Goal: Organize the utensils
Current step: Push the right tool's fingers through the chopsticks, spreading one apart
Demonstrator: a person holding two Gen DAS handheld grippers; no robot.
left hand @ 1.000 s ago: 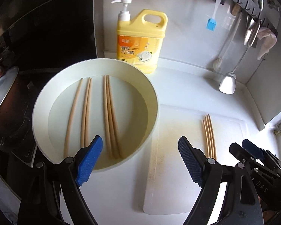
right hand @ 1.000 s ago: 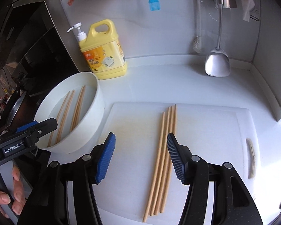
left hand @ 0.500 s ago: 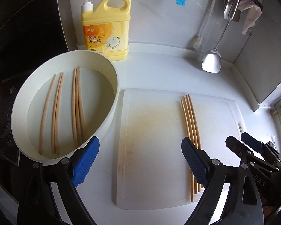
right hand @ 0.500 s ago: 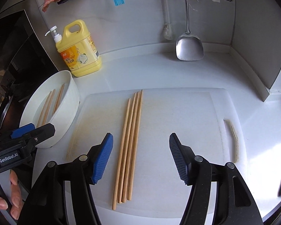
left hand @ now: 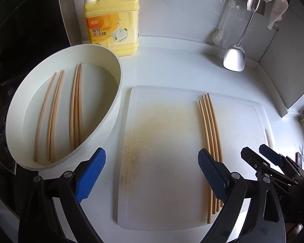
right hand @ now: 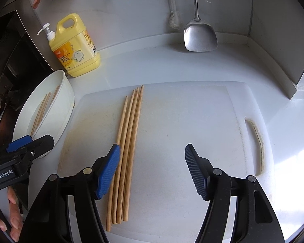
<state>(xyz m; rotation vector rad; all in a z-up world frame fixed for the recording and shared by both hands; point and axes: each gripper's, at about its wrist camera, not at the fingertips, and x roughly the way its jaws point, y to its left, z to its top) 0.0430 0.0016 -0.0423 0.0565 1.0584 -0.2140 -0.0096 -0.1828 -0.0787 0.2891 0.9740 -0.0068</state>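
**White kitchen corner in daylight**

Ahead of the jaws, a white countertop (right hand: 152, 64) meets a white back wall (right hand: 139, 10). To their right, a grey side panel (right hand: 283, 30) closes the corner. Bright light glares on the counter at far right.

Both grippers (left hand: 152, 174) (right hand: 152, 170) have black plastic arms with silver rivets and ribbed blue pads (right hand: 108, 172), and one body bears white "GenRobot.AI" lettering.

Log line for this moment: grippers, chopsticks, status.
left gripper: open, empty | right gripper: open, empty | chopsticks: four on cutting board, more in basin | grasp: not yet
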